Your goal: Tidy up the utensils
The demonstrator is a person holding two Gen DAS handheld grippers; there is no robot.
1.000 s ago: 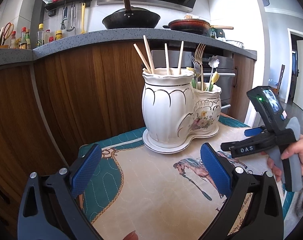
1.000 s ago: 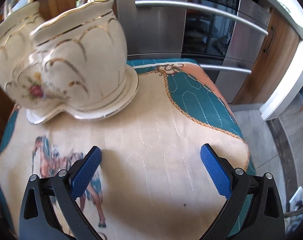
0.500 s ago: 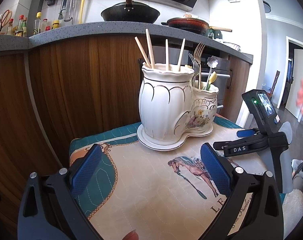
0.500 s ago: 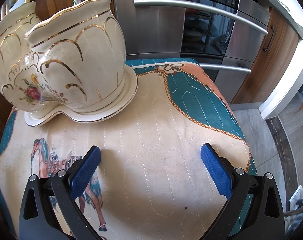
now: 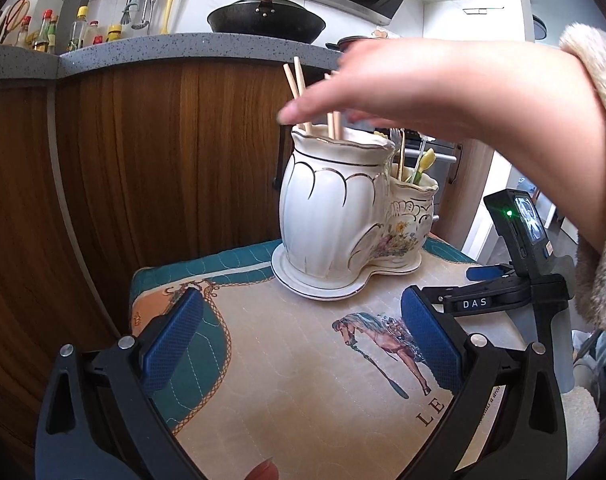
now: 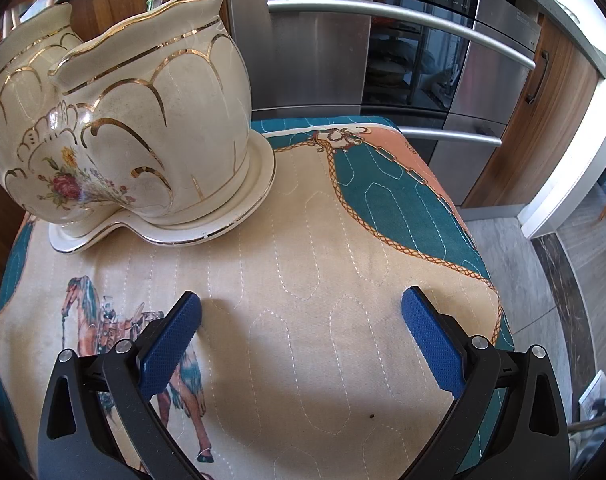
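A cream ceramic two-pot utensil holder (image 5: pixel 343 216) with gold trim stands on its saucer on a quilted cloth (image 5: pixel 303 380). The tall pot holds wooden chopsticks (image 5: pixel 299 92); the small pot holds forks and a yellow-ended utensil (image 5: pixel 425 160). A bare hand (image 5: pixel 403 84) reaches over the chopsticks. My left gripper (image 5: pixel 301 336) is open and empty, short of the holder. My right gripper (image 6: pixel 301 336) is open and empty, resting low over the cloth; it also shows in the left wrist view (image 5: pixel 503 300), right of the holder (image 6: pixel 115 140).
A wooden counter front (image 5: pixel 123 180) stands behind the table, with a wok (image 5: pixel 267 20) and bottles on top. A steel oven with bar handles (image 6: pixel 383 12) is behind the holder. The cloth's right edge (image 6: pixel 499 308) drops to the floor.
The person's bare hand has let go of the right gripper and reached over the chopsticks in the tall pot. The right gripper has stayed still. The left gripper has drawn back a little.
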